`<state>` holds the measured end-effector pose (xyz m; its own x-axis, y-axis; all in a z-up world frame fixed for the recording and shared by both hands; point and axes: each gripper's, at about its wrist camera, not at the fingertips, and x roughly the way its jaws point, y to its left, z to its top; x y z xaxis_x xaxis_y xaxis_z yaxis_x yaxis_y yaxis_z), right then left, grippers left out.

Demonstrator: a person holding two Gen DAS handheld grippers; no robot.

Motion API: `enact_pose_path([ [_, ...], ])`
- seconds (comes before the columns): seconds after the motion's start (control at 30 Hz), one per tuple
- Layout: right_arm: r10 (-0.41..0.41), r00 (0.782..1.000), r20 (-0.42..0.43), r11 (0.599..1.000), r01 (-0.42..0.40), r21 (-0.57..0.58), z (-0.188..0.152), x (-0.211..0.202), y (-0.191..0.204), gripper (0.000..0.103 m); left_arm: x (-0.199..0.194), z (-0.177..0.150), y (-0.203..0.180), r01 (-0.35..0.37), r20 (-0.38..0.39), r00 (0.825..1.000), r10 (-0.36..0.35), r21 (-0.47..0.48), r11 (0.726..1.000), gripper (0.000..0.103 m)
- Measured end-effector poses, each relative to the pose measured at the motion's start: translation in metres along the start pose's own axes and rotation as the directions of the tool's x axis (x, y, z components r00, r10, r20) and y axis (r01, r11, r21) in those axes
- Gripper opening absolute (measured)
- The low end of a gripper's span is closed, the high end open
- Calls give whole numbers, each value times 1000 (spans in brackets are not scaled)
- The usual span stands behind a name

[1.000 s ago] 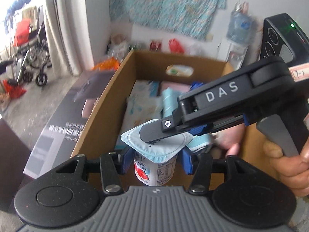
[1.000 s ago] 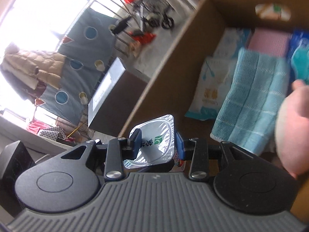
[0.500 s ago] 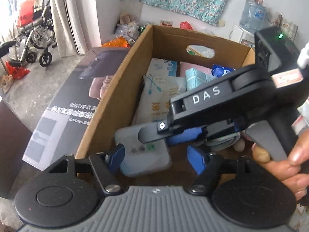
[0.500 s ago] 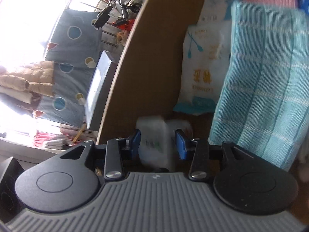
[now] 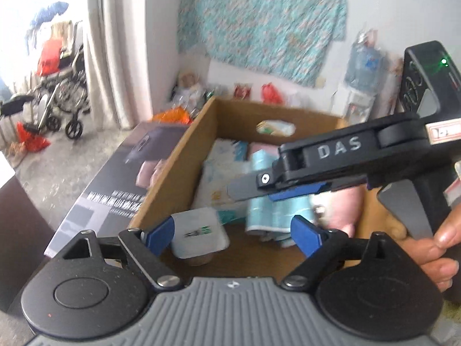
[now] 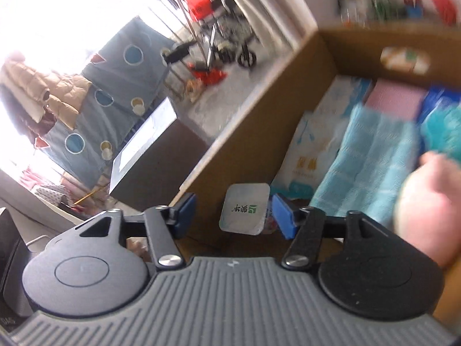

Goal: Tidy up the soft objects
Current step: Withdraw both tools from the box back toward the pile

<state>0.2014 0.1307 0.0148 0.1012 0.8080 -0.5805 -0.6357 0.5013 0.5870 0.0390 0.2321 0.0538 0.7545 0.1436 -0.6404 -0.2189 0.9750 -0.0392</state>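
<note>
We see the yogurt cup [image 5: 198, 235] standing in the near corner of the cardboard box [image 5: 170, 173], beside a teal towel [image 6: 366, 170] and tissue packs [image 6: 311, 147]. Both left tongs [image 5: 233, 232] and right tongs [image 6: 230, 212] have just been opening, released, nothing gripped. A wheelchair [image 5: 62, 92] stands by the curtain; much is motion-blurred.

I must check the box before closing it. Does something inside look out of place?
Yes. A foil-lidded yogurt cup stands in the near corner of the cardboard box, beside the teal towel and tissue packs. It is rigid food among soft goods.
</note>
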Motion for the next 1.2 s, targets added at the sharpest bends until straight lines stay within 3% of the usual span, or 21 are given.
enact_pose_path([
  [0.17, -54, 991, 121, 995, 63, -74, -27, -88, -3, 83, -37, -13, -45, 102, 113, 988, -110, 73, 992, 94],
  [0.23, -122, 977, 176, 985, 141, -96, -46, -129, -8, 90, -49, -21, -73, 154, 143, 975, -172, 127, 980, 96],
  [0.3, -217, 949, 228, 964, 245, -104, -66, -169, -18, 95, -57, -32, -103, 208, 152, 960, -236, 178, 962, 98],
  [0.4, -375, 879, 296, 904, 418, -96, -97, -231, -33, 100, -59, -46, -150, 315, 115, 928, -353, 260, 913, 98],
  [0.5, -534, 770, 351, 808, 586, -57, -133, -290, -49, 102, -52, -60, -193, 411, 59, 891, -450, 313, 856, 98],
  [0.57, -610, 702, 368, 753, 658, -5, -157, -322, -66, 102, -46, -67, -222, 464, 24, 865, -501, 341, 817, 98],
  [0.63, -657, 662, 360, 726, 684, 70, -182, -350, -86, 102, -37, -77, -247, 498, -6, 845, -534, 372, 784, 98],
  [0.67, -673, 653, 346, 721, 684, 110, -196, -359, -98, 102, -32, -83, -261, 515, -27, 834, -551, 395, 761, 98],
  [0.8, -712, 649, 269, 702, 670, 242, -235, -381, -142, 102, -9, -110, -309, 582, -105, 791, -603, 436, 687, 98],
  [0.9, -704, 676, 219, 708, 643, 292, -254, -374, -168, 101, 6, -128, -334, 614, -159, 771, -616, 443, 654, 97],
  [1.07, -669, 727, 156, 738, 624, 258, -254, -346, -185, 95, 30, -138, -355, 636, -213, 762, -612, 422, 645, 93],
  [1.2, -622, 773, 126, 770, 574, 277, -238, -330, -211, 81, 45, -137, -361, 639, -231, 765, -601, 393, 662, 90],
])
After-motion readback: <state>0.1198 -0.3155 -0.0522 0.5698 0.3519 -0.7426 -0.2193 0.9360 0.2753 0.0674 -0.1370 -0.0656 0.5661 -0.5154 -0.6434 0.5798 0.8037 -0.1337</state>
